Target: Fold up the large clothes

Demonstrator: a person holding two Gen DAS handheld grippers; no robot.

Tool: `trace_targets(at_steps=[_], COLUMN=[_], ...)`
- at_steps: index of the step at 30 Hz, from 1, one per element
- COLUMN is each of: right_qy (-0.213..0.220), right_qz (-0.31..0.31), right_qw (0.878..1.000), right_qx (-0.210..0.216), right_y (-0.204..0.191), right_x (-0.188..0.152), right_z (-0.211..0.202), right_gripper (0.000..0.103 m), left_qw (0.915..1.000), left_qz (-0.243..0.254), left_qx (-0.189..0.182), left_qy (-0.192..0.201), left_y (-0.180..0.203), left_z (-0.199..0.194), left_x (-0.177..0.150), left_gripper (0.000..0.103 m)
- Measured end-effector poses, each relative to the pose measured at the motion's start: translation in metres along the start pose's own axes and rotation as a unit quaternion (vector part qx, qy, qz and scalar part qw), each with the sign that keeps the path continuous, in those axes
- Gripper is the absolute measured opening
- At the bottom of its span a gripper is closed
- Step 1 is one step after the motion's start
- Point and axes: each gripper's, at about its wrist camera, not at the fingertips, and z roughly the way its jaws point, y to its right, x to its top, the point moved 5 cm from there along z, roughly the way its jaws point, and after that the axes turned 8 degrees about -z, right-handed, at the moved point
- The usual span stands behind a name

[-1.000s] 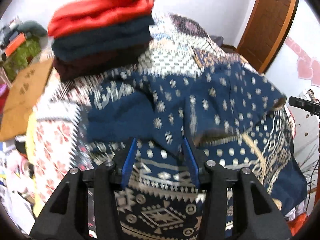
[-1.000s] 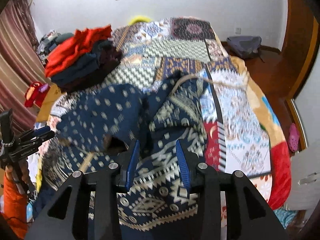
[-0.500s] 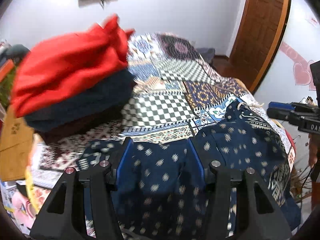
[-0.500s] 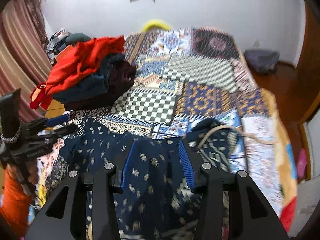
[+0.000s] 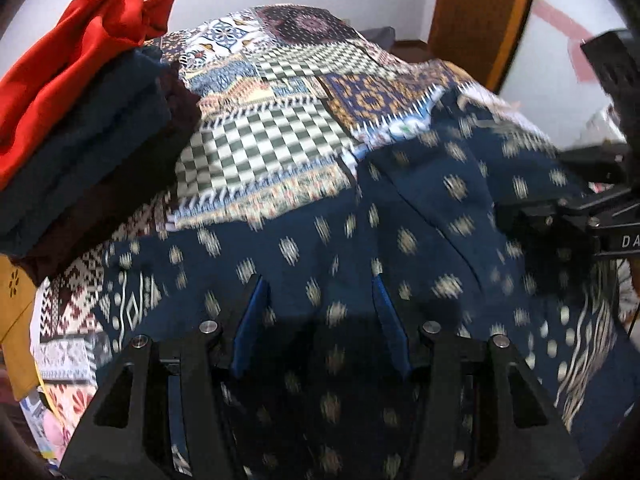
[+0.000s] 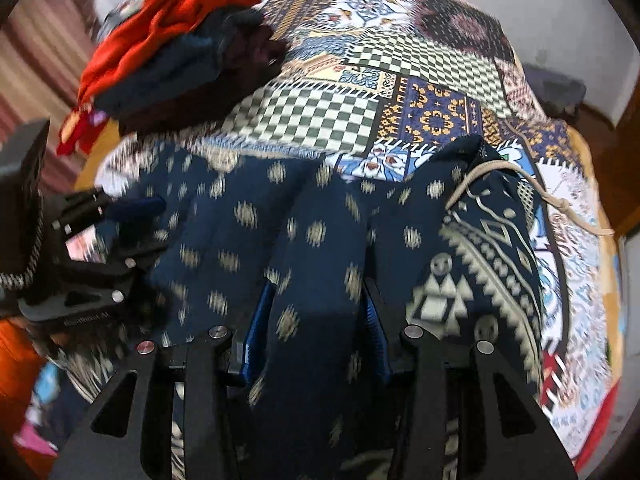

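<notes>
A navy garment with pale dots and a geometric border lies spread on the patchwork quilt. My left gripper is low over its near part. Dotted cloth fills the gap between the blue pads, and creases run away from them. My right gripper has a ridge of the same garment between its pads. A beige drawstring trails off the garment's far right corner. The right gripper's body shows at the right edge of the left wrist view. The left gripper's body shows at the left of the right wrist view.
A stack of folded clothes, red on top of dark blue and maroon, sits on the quilt to the far left, also seen as the stack. Checkered quilt lies bare beyond the garment. A wooden door stands at the back right.
Both grippers moved forward and down over the bed. The garment's dotted side was carried over the patterned part toward the checkered patch. The stack of clothes now looks much closer.
</notes>
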Motion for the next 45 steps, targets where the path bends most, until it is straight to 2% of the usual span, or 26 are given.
trace_targets(at_steps=[2, 5, 11, 16, 19, 23, 25, 27, 30, 34, 37, 41, 45], right_qy=[0.002, 0.004, 0.008, 0.001, 0.021, 0.062, 0.078, 0.093, 0.102, 0.089, 0.065, 0.044, 0.053], right_qz=[-0.013, -0.031, -0.033, 0.004, 0.023, 0.052, 0.063, 0.076, 0.099, 0.139, 0.182, 0.225, 0.226], right_qw=[1.0, 0.999, 0.999, 1.0, 0.999, 0.997, 0.995, 0.993, 0.99, 0.986, 0.981, 0.973, 0.972], right_qx=[-0.01, -0.027, -0.041, 0.0, 0.014, 0.008, 0.0, -0.015, -0.026, -0.021, -0.004, 0.03, 0.044], right_y=[-0.005, -0.01, -0.015, -0.007, 0.001, 0.021, 0.029, 0.041, 0.06, 0.085, 0.104, 0.116, 0.117], right_x=[-0.008, -0.017, -0.03, -0.03, -0.027, -0.015, -0.01, -0.004, -0.001, -0.003, -0.011, -0.02, -0.015], right_z=[-0.004, -0.006, -0.016, -0.03, -0.045, -0.072, -0.08, -0.085, -0.084, -0.066, -0.045, -0.022, -0.018], right_gripper=[0.04, 0.04, 0.04, 0.044, 0.044, 0.044, 0.046, 0.055, 0.056, 0.056, 0.056, 0.056, 0.056], left_qw=[1.0, 0.9995, 0.9982, 0.9985, 0.9976, 0.9924, 0.9864, 0.9797, 0.9671, 0.9485, 0.9337, 0.9254, 0.9149], left_qz=[-0.001, -0.031, -0.058, -0.051, -0.065, -0.106, -0.136, -0.168, -0.224, -0.304, -0.353, -0.376, -0.392], left_qx=[0.006, -0.006, -0.014, 0.006, 0.004, 0.02, 0.042, 0.053, 0.061, 0.026, -0.01, -0.045, -0.097], left_qy=[0.001, 0.005, 0.011, 0.02, 0.024, 0.059, 0.082, 0.096, 0.103, 0.087, 0.056, 0.017, -0.019], left_y=[-0.002, -0.009, -0.014, -0.013, -0.022, -0.05, -0.073, -0.095, -0.134, -0.178, -0.197, -0.197, -0.188], left_z=[-0.004, -0.012, -0.027, -0.043, -0.057, -0.084, -0.097, -0.104, -0.107, -0.092, -0.065, -0.03, 0.0], left_x=[-0.012, -0.027, -0.059, -0.073, -0.072, -0.062, -0.056, -0.051, -0.048, -0.052, -0.063, -0.078, -0.085], left_gripper=[0.055, 0.057, 0.066, 0.067, 0.067, 0.069, 0.073, 0.082, 0.083, 0.083, 0.083, 0.083, 0.083])
